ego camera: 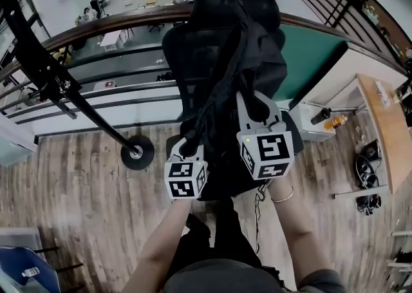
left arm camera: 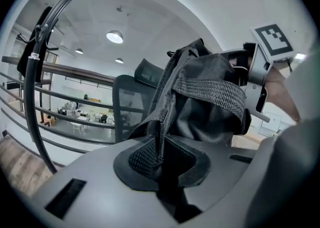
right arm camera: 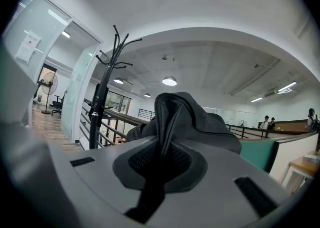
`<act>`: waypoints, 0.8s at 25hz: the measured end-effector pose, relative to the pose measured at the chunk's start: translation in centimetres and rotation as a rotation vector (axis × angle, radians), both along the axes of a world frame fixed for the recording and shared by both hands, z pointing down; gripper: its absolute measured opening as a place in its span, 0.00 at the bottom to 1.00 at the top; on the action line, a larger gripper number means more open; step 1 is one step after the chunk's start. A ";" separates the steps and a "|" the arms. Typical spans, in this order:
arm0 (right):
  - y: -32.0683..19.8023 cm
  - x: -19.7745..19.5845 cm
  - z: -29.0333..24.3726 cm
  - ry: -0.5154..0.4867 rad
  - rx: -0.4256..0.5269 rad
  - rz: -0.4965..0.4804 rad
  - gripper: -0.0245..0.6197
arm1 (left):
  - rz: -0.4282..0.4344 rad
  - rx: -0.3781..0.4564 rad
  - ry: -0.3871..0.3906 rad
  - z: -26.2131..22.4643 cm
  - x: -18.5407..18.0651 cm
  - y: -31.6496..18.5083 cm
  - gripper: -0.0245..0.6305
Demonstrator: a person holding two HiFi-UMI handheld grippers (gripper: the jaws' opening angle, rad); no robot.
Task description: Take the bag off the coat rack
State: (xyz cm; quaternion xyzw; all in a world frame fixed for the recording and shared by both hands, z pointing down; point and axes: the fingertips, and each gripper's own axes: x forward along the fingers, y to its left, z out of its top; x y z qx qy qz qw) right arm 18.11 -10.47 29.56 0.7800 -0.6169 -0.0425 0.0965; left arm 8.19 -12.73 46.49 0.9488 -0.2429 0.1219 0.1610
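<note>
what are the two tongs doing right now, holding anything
left tongs: closed, pinching a strap of the black bag
right tongs: closed, pinching a fold of the same bag

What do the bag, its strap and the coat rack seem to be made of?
Bag: black woven synthetic cloth, matte, probably nylon; it folds and creases softly.
Strap: coarse grey-black webbing; its weave shows.
Coat rack: likely painted metal, black, slightly glossy; thin curved rods with a round base.
</note>
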 end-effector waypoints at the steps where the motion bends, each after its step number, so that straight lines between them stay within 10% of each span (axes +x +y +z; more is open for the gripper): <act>1: 0.4 0.8 0.5 -0.005 -0.006 0.009 0.07 | 0.011 -0.009 -0.006 0.5 0.8 0.4 0.12; 20: 2.7 14.9 11.5 -0.141 -0.134 0.028 0.07 | 0.016 -0.158 -0.134 11.3 14.3 4.2 0.12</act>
